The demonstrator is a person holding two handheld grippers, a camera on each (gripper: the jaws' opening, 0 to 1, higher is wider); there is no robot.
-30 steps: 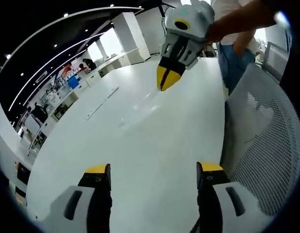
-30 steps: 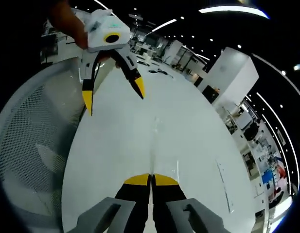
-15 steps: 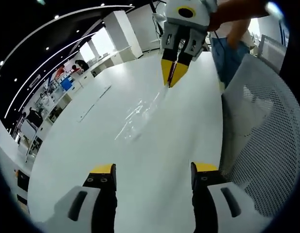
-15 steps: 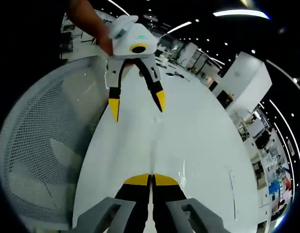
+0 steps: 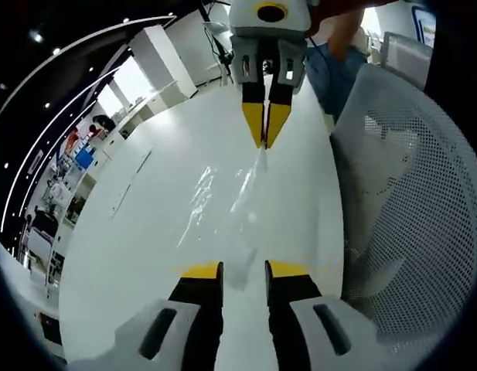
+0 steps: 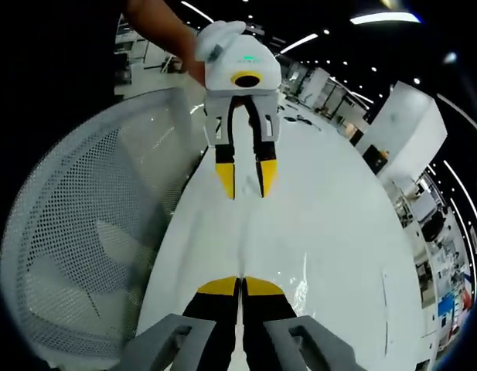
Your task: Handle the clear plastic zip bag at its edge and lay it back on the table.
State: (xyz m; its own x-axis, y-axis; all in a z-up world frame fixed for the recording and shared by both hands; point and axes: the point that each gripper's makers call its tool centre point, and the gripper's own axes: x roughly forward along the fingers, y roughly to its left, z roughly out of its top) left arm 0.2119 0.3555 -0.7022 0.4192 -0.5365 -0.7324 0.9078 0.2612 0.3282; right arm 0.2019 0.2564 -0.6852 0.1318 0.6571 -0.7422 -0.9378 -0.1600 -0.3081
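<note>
Overhead, ceiling light strips [image 5: 60, 93] cross above white table [image 5: 145, 224].

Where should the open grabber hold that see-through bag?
Probably the near edge of the clear zip bag, which lies between the left gripper jaws. Come in level from this end, since the film is thin and limp. The right gripper already pinches the far corner.

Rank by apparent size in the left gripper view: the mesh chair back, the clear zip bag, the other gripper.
1. mesh chair back, the largest by far, though it sits close to the camera.
2. clear zip bag, a long strip above the white table.
3. right gripper, smallest, but farther off, so this is unsure.
</note>
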